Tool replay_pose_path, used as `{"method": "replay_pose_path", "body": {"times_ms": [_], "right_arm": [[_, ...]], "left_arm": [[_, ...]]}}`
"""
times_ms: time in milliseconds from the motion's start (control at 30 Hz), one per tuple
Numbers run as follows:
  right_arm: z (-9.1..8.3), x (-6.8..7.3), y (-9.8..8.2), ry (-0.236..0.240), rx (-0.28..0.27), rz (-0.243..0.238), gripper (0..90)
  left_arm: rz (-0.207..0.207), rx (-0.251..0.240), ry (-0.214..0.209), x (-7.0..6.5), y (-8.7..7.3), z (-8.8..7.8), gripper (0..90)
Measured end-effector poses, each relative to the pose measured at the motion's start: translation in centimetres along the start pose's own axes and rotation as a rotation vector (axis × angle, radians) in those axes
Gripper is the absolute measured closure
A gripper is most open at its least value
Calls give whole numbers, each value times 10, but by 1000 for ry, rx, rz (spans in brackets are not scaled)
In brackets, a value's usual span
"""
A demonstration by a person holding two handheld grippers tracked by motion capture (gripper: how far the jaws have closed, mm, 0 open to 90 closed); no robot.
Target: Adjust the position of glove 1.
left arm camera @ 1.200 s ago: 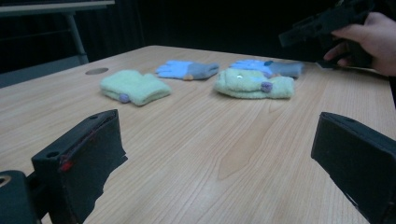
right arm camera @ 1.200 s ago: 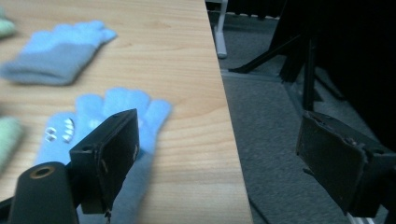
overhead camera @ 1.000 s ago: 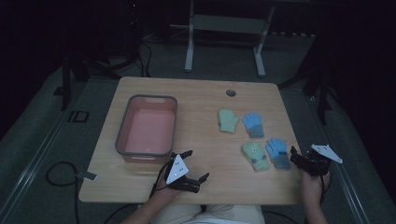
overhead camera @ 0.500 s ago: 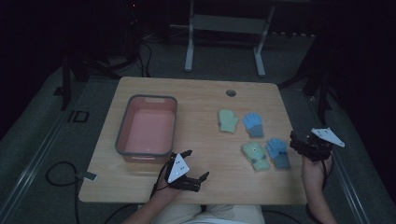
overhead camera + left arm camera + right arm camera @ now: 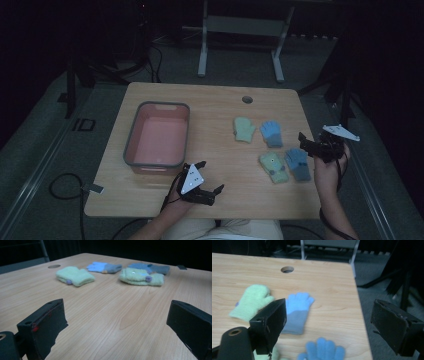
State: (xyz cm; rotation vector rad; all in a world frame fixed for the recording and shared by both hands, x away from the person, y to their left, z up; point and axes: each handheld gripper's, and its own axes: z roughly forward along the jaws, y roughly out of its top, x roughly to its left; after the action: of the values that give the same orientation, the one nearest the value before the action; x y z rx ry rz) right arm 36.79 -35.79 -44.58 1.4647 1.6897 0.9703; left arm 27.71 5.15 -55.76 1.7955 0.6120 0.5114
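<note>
Right of centre in the high view, four small knitted gloves point(image 5: 270, 146) are lying flat beside the pink bin point(image 5: 157, 136), looking soft and light, best pinched at a cuff, while both the left gripper point(image 5: 209, 179) and right gripper point(image 5: 304, 142) are waiting with jaws apart and empty.

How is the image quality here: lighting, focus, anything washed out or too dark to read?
High view: dim, surroundings nearly black, but the table, pink bin and four gloves are readable. Left gripper view: the near green glove is fairly sharp, with the jaws soft and dark. Right gripper view: brighter, the blue glove is clear, the close jaws blurred.
</note>
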Motion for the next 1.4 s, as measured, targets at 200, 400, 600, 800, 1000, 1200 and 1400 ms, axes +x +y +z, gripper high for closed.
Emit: {"method": "replay_pose_path", "body": {"times_ms": [200,400,600,800,1000,1200,1400], "right_arm": [[7,10,11,29,-19,28,109],[16,31,21,54,-29,-29,110],[34,55,30,103,-11,-60,148],[50,77,32,129,22,-89,192],[68,102,34,196,29,-126,234],[86,122,36,221,49,-162,294],[112,140,32,264,106,-185,370]], "left_arm": [[-10,1,-4,1,0,0,20],[-20,1,-5,2,0,0,20],[-21,-3,1,2,0,-1,20],[-19,-3,5,1,0,-1,20],[-22,-5,0,2,0,-1,20],[-22,-8,-3,2,-1,-1,20],[-29,-12,-8,3,-1,-1,20]]}}
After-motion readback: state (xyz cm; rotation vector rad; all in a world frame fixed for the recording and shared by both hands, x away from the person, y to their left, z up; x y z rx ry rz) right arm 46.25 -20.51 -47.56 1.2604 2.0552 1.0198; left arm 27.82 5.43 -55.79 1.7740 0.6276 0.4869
